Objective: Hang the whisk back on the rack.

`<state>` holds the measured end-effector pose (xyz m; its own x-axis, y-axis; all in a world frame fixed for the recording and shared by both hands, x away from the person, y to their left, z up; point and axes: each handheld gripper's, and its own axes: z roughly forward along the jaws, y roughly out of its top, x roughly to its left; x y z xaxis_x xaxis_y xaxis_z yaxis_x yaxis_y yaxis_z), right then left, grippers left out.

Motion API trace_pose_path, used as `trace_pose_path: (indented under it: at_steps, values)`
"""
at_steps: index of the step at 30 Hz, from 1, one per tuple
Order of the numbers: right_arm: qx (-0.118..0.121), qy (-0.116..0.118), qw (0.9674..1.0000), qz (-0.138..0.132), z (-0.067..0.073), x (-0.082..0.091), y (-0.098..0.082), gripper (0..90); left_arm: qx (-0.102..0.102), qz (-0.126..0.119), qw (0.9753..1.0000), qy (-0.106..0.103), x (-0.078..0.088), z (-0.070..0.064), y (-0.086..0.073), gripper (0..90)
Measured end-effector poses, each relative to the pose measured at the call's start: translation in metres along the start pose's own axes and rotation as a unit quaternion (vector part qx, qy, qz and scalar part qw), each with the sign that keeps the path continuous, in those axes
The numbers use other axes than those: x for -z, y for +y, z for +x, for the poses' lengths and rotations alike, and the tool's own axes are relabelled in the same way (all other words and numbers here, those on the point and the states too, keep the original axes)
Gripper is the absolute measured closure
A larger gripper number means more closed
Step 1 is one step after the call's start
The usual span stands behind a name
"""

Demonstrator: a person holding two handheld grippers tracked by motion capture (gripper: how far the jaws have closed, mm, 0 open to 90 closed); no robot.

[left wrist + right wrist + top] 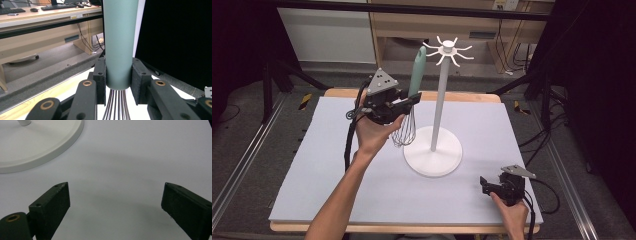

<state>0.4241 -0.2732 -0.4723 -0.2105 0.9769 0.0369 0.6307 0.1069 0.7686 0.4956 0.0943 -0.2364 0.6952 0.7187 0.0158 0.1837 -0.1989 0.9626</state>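
High view: the whisk (411, 102) is held upright above the surface (312, 175), just left of the stand (439, 100), its handle top below and left of the hooks (447, 50). If it is lifted off line, a hook could be missed or the stand knocked; the smooth handle could also slip. The left gripper (404, 102) is clamped on the handle's lower end. The right gripper (486, 184) is held wide open, empty, low at the surface's near right corner.

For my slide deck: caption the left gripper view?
Left gripper clamps the whisk by its green handle, wires hanging below.
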Motion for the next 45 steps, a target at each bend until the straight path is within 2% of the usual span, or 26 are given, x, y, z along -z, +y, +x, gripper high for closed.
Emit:
trace_pose_path:
  at_steps: [29, 35, 41, 45]
  values:
    - [0.002, 0.001, 1.0, 0.0, 0.0, 0.0, 0.0, 8.8, -0.003, 0.008, 0.9999, -0.005, -0.019, -0.007, 0.001, 68.5]
    - [0.001, 0.002, 1.0, 0.0, 0.0, 0.0, 0.0, 8.8, -0.001, 0.004, 1.0, -0.005, -0.022, -0.008, 0.0, 68.5]
    - [0.003, 0.001, 1.0, 0.0, 0.0, 0.0, 0.0, 8.7, -0.005, 0.002, 1.0, 0.004, -0.024, -0.008, -0.003, 68.4]
    - [0.002, 0.002, 1.0, 0.0, 0.001, -0.001, 0.0, 8.7, -0.002, -0.001, 1.0, 0.0, -0.026, -0.007, -0.004, 68.3]
